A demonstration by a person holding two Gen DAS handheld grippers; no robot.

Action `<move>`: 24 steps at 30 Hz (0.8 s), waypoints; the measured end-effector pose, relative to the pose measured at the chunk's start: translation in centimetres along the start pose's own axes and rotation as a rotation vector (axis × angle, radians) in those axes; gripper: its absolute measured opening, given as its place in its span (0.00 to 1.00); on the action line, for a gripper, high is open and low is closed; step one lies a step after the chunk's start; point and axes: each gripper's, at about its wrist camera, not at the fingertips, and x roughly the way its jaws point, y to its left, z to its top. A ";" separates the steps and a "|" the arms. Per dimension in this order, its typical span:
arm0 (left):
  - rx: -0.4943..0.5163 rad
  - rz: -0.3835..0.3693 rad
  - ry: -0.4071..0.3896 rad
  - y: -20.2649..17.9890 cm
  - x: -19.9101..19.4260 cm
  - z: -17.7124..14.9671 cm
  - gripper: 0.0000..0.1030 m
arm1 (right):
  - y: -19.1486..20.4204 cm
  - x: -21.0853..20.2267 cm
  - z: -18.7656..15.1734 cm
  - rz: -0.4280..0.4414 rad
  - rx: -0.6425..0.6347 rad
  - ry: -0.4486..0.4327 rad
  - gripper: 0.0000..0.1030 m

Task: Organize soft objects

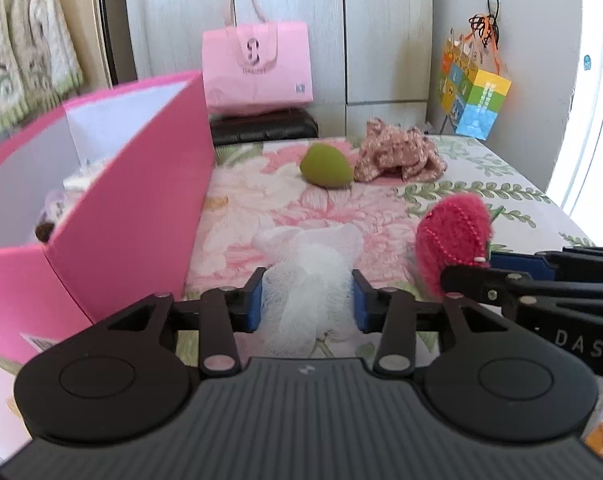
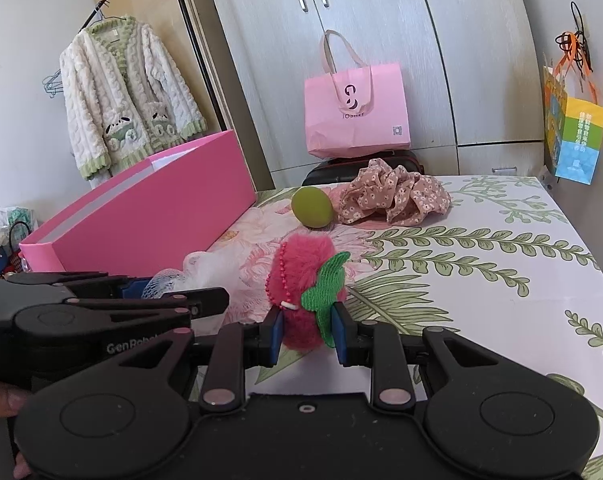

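Note:
My left gripper (image 1: 306,300) is shut on a white mesh bath puff (image 1: 307,276), which lies on the floral tabletop; the puff also shows in the right wrist view (image 2: 205,266). My right gripper (image 2: 307,330) is shut on a pink plush strawberry (image 2: 301,280) with a green knitted leaf and a bead chain; the strawberry also shows in the left wrist view (image 1: 453,236). A green sponge egg (image 1: 325,166) (image 2: 312,207) and a pink floral scrunchie (image 1: 399,156) (image 2: 393,196) lie further back. An open pink box (image 1: 129,216) (image 2: 149,208) stands at the left and holds a few items.
A pink paper bag (image 1: 257,70) (image 2: 357,112) stands on a black case behind the table. A colourful bag (image 2: 573,136) hangs on the right wall. A fluffy cardigan (image 2: 121,96) hangs at the left. Wardrobe doors (image 2: 381,20) stand at the back.

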 end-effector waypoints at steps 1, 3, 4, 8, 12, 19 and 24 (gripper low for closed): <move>-0.014 -0.007 0.010 0.2 0.1 0.0 0.45 | 0.1 -0.1 0.0 -0.005 -0.004 -0.001 0.29; -0.027 -0.008 0.018 0.3 0.2 0.0 0.48 | 0.1 -0.2 0.0 -0.010 -0.006 -0.002 0.29; -0.037 -0.013 0.020 0.4 0.2 0.0 0.49 | 0.2 -0.3 -0.1 -0.011 -0.006 -0.003 0.30; -0.072 -0.036 0.065 0.8 0.9 -0.2 0.57 | 0.2 -0.4 0.0 -0.014 -0.005 -0.007 0.30; -0.105 -0.038 0.080 1.2 1.1 -0.4 0.48 | 0.1 -0.4 -0.1 -0.014 -0.002 -0.007 0.30; -0.070 -0.011 0.040 1.3 0.3 -0.7 0.30 | 0.2 -0.4 -0.1 -0.015 -0.002 -0.004 0.30; -0.062 -0.033 0.029 1.4 -0.5 -0.7 0.29 | 0.7 -0.5 -0.2 -0.015 -0.022 0.003 0.30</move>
